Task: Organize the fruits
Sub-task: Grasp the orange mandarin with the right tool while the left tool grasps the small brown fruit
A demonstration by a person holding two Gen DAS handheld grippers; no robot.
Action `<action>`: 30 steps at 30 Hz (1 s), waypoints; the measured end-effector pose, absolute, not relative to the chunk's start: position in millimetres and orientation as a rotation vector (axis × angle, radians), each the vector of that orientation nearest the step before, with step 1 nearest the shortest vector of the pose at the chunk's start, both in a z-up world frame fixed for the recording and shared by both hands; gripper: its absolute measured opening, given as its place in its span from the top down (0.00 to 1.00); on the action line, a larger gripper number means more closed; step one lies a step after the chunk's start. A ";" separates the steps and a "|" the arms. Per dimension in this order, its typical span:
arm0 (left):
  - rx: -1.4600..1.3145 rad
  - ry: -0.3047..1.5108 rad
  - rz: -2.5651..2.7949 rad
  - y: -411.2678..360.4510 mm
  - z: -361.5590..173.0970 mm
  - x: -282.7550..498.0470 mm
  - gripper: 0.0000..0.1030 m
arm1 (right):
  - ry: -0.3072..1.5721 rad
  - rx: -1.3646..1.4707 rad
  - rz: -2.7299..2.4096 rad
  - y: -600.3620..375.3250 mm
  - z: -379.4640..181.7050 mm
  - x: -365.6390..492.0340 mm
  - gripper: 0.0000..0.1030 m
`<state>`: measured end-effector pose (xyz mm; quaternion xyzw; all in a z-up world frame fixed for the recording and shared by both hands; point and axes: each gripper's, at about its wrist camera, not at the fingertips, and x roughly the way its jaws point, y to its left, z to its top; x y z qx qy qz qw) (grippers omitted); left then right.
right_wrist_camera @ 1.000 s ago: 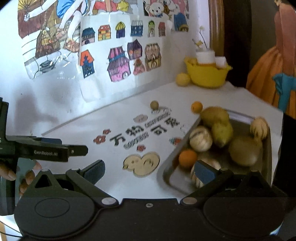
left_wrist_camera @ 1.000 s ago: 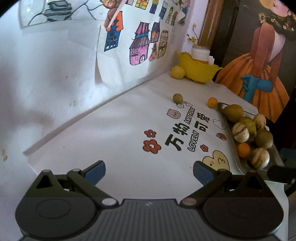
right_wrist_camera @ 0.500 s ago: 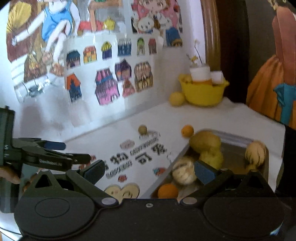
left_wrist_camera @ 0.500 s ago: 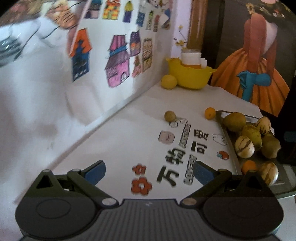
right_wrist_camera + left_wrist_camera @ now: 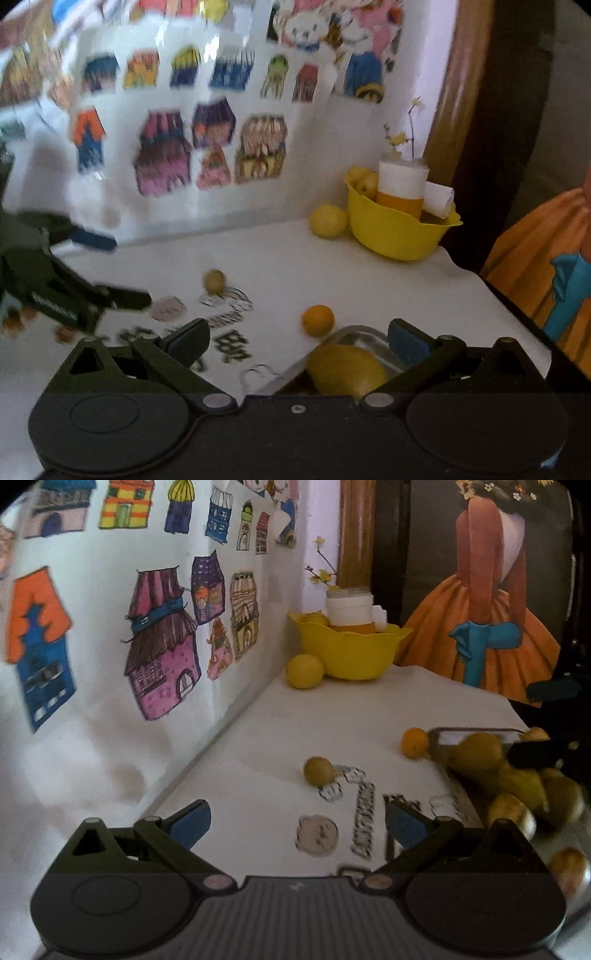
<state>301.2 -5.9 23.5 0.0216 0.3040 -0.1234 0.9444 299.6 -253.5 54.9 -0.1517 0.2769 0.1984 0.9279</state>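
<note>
A small greenish-yellow fruit and a small orange lie loose on the white tablecloth. A lemon rests beside the yellow bowl at the back. The metal tray holds several yellowish fruits, among them a large one. My left gripper stands open above the cloth, short of the small fruit. My right gripper hangs open over the tray's near corner, empty. The left gripper also shows in the right wrist view.
The wall with house drawings runs along the left. The bowl holds a white and orange jar and fruit. A painting of an orange dress stands at the back right. The table's edge drops off on the right.
Both grippers have moved forward toward the back of the table. The loose fruits and the bowl now appear larger and closer. Both stay open and empty.
</note>
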 end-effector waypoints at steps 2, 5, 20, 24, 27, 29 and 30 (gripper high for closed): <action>0.045 0.623 -0.243 -7.4 19.5 312.2 0.01 | 0.594 -0.353 0.427 -249.7 47.4 315.9 0.02; 0.050 0.637 -0.249 -12.1 12.8 326.4 0.00 | 0.635 -0.379 0.436 -245.6 36.8 340.5 0.06; -0.007 0.674 -0.323 -29.2 -6.7 373.3 0.13 | 0.748 -0.422 0.496 -240.3 -4.9 404.2 0.29; -0.013 0.688 -0.336 -32.7 -12.5 379.3 0.25 | 0.773 -0.430 0.507 -238.4 -10.6 412.7 0.38; -0.054 0.684 -0.356 -31.4 -15.1 380.7 0.31 | 0.784 -0.432 0.504 -238.2 -11.5 416.4 0.51; -0.055 0.680 -0.358 -32.5 -15.7 382.0 0.38 | 0.787 -0.435 0.509 -237.8 -11.1 419.3 0.53; -0.057 0.678 -0.358 -32.7 -15.5 382.7 0.42 | 0.793 -0.438 0.511 -237.2 -12.0 421.5 0.53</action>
